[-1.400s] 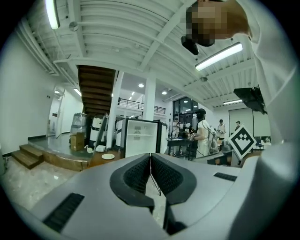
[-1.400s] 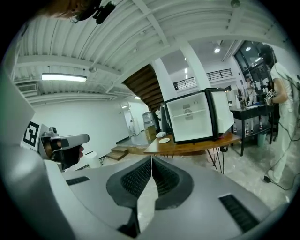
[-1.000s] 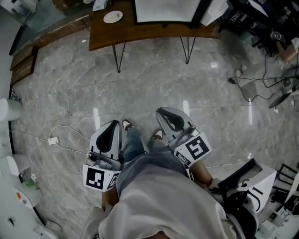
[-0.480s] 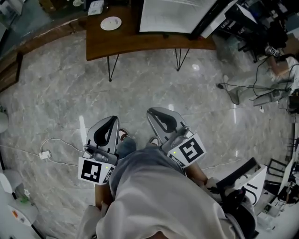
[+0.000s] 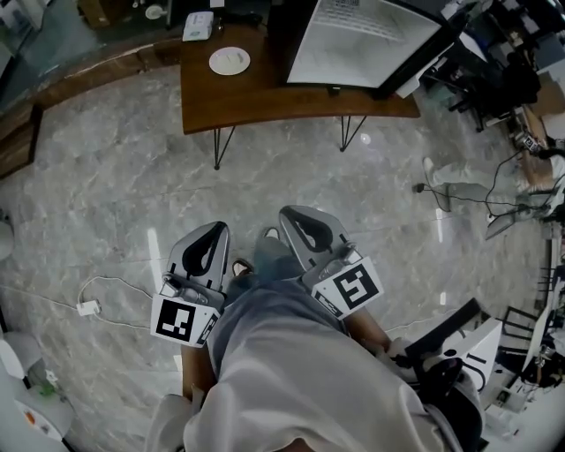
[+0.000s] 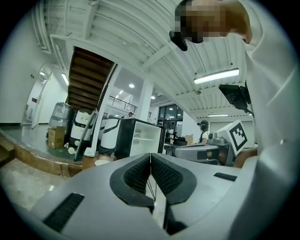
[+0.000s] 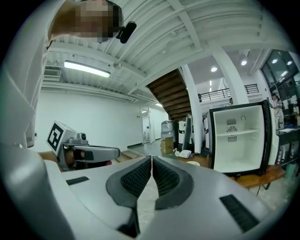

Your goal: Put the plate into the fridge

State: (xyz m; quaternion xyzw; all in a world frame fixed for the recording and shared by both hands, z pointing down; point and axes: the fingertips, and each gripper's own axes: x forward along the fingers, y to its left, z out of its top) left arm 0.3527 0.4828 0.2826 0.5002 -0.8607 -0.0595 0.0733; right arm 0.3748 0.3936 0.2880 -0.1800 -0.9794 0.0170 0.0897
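Note:
A white plate (image 5: 229, 61) lies on the wooden table (image 5: 265, 97) at the far side of the marble floor. Beside it stands the small black fridge (image 5: 362, 40), door open, white inside. My left gripper (image 5: 214, 228) and right gripper (image 5: 296, 213) are held close in front of the person's body, far short of the table, both shut and empty. The right gripper view shows the shut jaws (image 7: 151, 158), the fridge (image 7: 239, 140) and the plate (image 7: 192, 163). Past the shut left jaws (image 6: 150, 154), the left gripper view shows the fridge (image 6: 140, 138) and the plate (image 6: 101, 162).
A white cable with a plug (image 5: 86, 308) trails over the floor at the left. A white box (image 5: 198, 26) sits on the table behind the plate. Cables and equipment (image 5: 494, 203) crowd the right side. Thin metal table legs (image 5: 221, 146) stand ahead.
The table, plate and fridge have drawn a little nearer in the head view and shifted sideways. Both grippers stay shut in front of the body.

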